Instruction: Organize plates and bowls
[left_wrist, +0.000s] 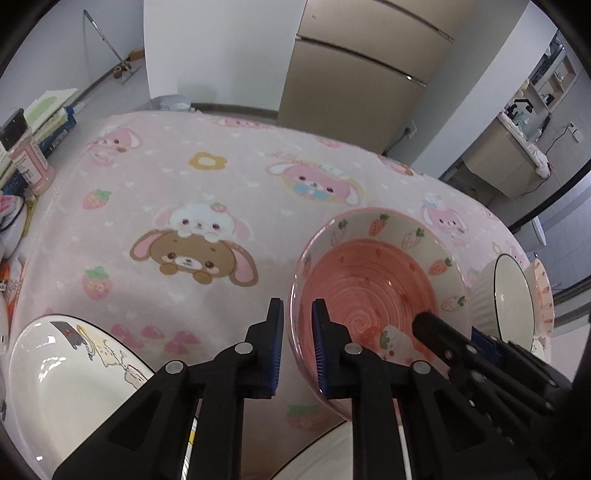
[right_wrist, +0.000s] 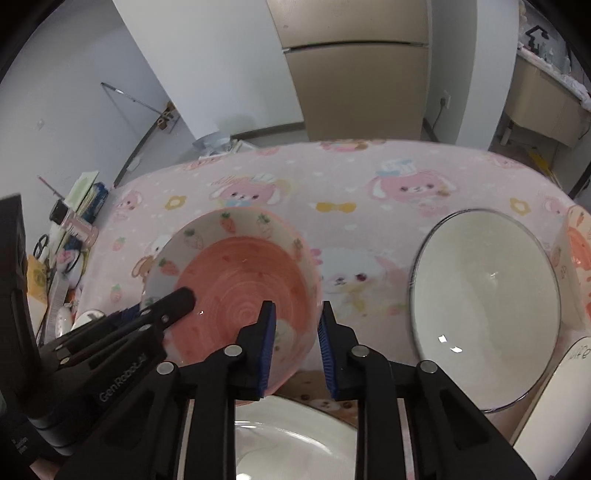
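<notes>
Now both at it! Left claw (left_wrist: 297, 345) clamped on pink strawberry bowl's (left_wrist: 373, 284) near-left rim. Right claw (right_wrist: 297, 350) clamped on opposite rim.

Even, soft indoor daylight fills both views; colours look slightly washed and cool. Small white glints sit on the white bowl (right_wrist: 484, 295) near the table's right edge and on the plate (left_wrist: 66, 373) at its near left corner, and shadows on the cloth (left_wrist: 192, 192) are faint. Fisheye bending curves the table's far edge and the fridge (right_wrist: 354, 66), with black vignette in every corner. Sharpness is fair in the middle and softer toward the rims.
</notes>
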